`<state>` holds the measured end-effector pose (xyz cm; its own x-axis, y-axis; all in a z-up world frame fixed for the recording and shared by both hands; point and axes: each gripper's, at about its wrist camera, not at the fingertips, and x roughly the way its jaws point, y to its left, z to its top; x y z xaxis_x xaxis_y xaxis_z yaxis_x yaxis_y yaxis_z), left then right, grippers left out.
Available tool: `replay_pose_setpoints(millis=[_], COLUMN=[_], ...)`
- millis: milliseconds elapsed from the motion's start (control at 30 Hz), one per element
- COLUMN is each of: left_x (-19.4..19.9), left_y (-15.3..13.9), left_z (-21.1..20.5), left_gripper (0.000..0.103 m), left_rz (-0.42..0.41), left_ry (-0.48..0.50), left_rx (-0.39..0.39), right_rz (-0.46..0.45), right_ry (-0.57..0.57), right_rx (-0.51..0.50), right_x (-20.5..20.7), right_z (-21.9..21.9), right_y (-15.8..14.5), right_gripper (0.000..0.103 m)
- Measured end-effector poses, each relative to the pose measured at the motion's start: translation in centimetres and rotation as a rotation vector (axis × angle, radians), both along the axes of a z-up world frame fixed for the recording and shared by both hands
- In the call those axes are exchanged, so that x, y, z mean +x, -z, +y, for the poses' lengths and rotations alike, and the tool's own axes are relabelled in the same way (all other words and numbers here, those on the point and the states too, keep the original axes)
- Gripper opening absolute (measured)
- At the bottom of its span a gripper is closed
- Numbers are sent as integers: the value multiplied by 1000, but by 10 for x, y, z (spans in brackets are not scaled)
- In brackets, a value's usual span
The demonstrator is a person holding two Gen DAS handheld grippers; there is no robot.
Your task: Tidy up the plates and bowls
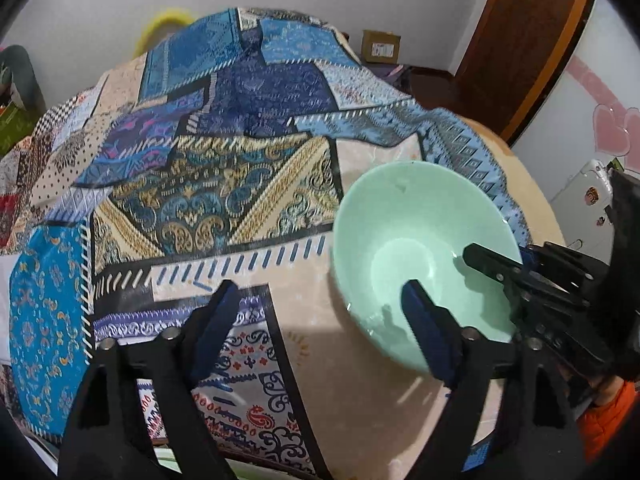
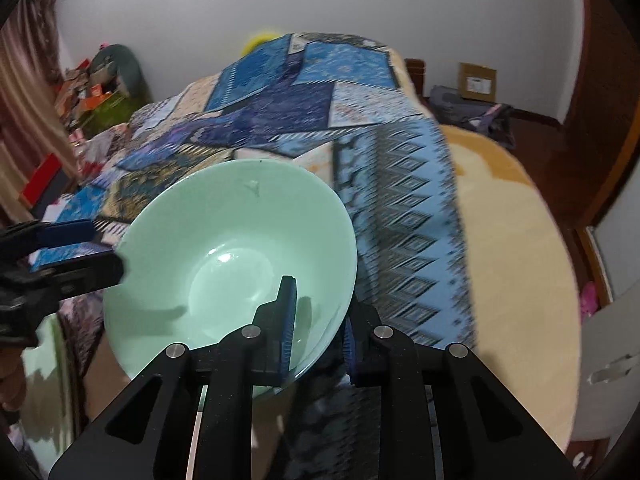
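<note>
Left gripper (image 1: 320, 300): jaws wide apart, holding nothing. Its left finger stands over the patterned cloth (image 1: 224, 184); its right finger reaches above the near inside of the mint-green bowl (image 1: 408, 240), apparently without contact.

The bowl is tilted, near the right edge of the cloth, beside the bare cream surface (image 2: 520, 240); whether it rests on anything cannot be told.

Right gripper (image 2: 320, 320): jaws narrow, clamped on the bowl's near wall at the rim, one pad inside and one outside. In the left wrist view it enters from the bowl's right side.
</note>
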<state>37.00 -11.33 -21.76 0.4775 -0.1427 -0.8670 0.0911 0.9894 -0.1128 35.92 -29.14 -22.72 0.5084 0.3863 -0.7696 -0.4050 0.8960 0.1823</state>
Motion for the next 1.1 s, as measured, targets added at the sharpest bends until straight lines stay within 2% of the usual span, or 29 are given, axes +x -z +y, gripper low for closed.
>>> replay_pose_setpoints(millis=[167, 233, 300, 367, 533, 700, 733, 800, 1100], left_x=[-8, -10, -9, -6, -5, -3, -3, -2, -17], left_y=[14, 18, 24, 28, 28, 31, 31, 30, 15], left_z=[1, 1, 1, 3, 2, -4, -5, -7, -1], left_gripper=[68, 59, 42, 38, 31, 21, 20, 19, 19], left_rz=[46, 59, 87, 104, 93, 98, 96, 87, 71], left_ry=[24, 28, 28, 24, 28, 41, 44, 45, 20], left_rx=[11, 14, 11, -8, -26, -23, -23, -13, -17], right_rz=[20, 30, 36, 47, 95, 81, 88, 97, 55], right_ry=[-42, -50, -53, -46, -12, 18, 18, 11, 12], right_rx=[23, 29, 24, 30, 101, 68, 70, 77, 54], right_x=[-11, -14, -16, -16, -6, -1, 0, 0, -16], right_z=[11, 14, 18, 18, 14, 20, 21, 24, 30], right_y=[-2, 0, 2, 3, 4, 8, 9, 12, -3], right_gripper=[19, 19, 20, 21, 23, 23, 20, 16, 15])
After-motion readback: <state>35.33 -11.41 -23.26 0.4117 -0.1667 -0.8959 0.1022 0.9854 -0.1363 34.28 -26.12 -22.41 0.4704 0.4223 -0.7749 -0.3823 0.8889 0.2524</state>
